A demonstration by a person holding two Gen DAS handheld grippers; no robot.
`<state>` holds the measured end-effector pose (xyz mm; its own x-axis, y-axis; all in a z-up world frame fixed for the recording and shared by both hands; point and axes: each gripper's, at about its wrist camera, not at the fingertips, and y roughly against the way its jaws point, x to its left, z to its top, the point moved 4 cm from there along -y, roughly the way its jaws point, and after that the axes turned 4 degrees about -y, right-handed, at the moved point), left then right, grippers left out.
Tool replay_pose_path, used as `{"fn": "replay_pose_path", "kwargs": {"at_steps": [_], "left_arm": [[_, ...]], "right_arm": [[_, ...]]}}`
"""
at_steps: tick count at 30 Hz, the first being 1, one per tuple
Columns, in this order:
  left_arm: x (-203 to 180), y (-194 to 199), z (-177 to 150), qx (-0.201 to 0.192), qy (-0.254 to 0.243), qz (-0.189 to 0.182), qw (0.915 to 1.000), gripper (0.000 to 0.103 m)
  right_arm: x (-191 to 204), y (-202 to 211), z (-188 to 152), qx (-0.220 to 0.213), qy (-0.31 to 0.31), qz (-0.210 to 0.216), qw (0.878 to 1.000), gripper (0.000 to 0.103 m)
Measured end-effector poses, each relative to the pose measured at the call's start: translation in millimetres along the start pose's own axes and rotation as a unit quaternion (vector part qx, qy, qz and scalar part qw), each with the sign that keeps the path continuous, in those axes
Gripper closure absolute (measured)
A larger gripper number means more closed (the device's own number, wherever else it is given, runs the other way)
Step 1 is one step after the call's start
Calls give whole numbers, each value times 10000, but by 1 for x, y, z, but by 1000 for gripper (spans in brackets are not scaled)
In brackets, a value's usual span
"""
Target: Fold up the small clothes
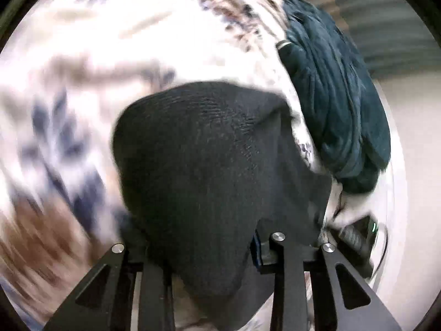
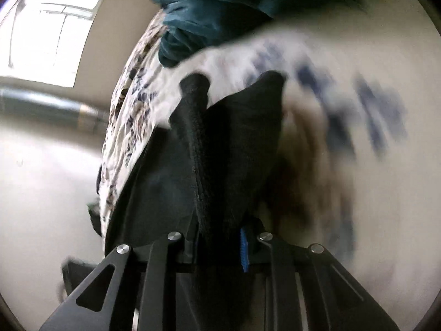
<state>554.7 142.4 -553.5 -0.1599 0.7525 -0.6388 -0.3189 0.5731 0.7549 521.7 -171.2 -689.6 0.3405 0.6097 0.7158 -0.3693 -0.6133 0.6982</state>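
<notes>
While both claws gripped: labelled lines below, near to far.

Left gripper (image 1: 209,251): narrowed onto the black knit garment (image 1: 209,160), cloth bunched between the black fingers and spilling over them toward the lens.
Left finger pad: blue strip (image 1: 255,251) visible at the inner edge of one finger, pressed against the dark cloth.
Right gripper (image 2: 217,244): clamped on the same black garment (image 2: 234,143), a ribbed seam or hem (image 2: 198,165) running up from between the fingers.
Right finger pad: blue strip (image 2: 244,251) showing beside the pinched fold.
Garment position: raised off the surface in both wrist views, draped forward from the fingers, two peaks of cloth standing up in the right view.
Surface beneath: white spread with blue and brown floral print (image 1: 82,96), heavily smeared by motion blur; same print (image 2: 132,104) sharper at its left edge in the right view.
Teal cloth (image 1: 330,104): crumpled heap lying on the floral spread beyond the black garment, at the right edge of the left view; also seen (image 2: 220,13) at the top of the right view.
Small dark item (image 1: 355,234): low at the right of the left view, too blurred to identify.
Background: pale floor (image 2: 41,193), bright window (image 2: 55,27) far left in the right view.
</notes>
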Motion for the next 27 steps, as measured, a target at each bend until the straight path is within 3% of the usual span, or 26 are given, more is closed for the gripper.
{"fn": "replay_pose_path", "kwargs": {"at_steps": [3,6,7,10,14,16,17,18,19,20,23,25,27], "left_arm": [[18,-3,15,546,-429,29,9976,64],[40,-10,14,745,-304,-109,9967,49],[44,-10,12,714,-179,-147,9972,45],[54,-7,-10,520,384,-380,9972,44],[51,-18,-48,303,765,-430,9957,43],[45,-22,-53,-83,701,-210,9973,47],[41,-19,-54,-255,617,-177,9976,56],[33,-18,-51,-356,466,-169,9981,76],[28,-15,-47,-354,351,-131,9987,78],[23,-12,-40,-352,271,-148,9989,78],[15,2,-15,-243,-211,-98,9994,79],[19,-2,-3,187,-555,10,9983,67],[27,2,-2,546,-855,384,9941,61]], "right_arm": [[-19,0,-70,152,-776,38,9969,80],[-34,-4,-103,249,-1367,-73,9903,58],[-38,-3,-104,325,-1464,-112,9886,43],[-43,20,-89,-10,-1421,-121,9898,42],[-54,26,-41,-336,-1130,-216,9928,28],[-60,7,-24,-158,-1067,-282,9938,28],[-60,-1,-20,-118,-1000,-306,9945,28],[-57,-3,-19,-224,-900,-383,9950,32],[-50,-4,-21,-300,-762,-440,9957,67],[-46,-1,-29,-334,-782,-470,9953,77],[-29,17,-60,-425,-961,-255,9941,81],[-20,15,-82,-177,-917,-439,9947,81],[-28,15,-102,323,-1294,-565,9894,76]]}}
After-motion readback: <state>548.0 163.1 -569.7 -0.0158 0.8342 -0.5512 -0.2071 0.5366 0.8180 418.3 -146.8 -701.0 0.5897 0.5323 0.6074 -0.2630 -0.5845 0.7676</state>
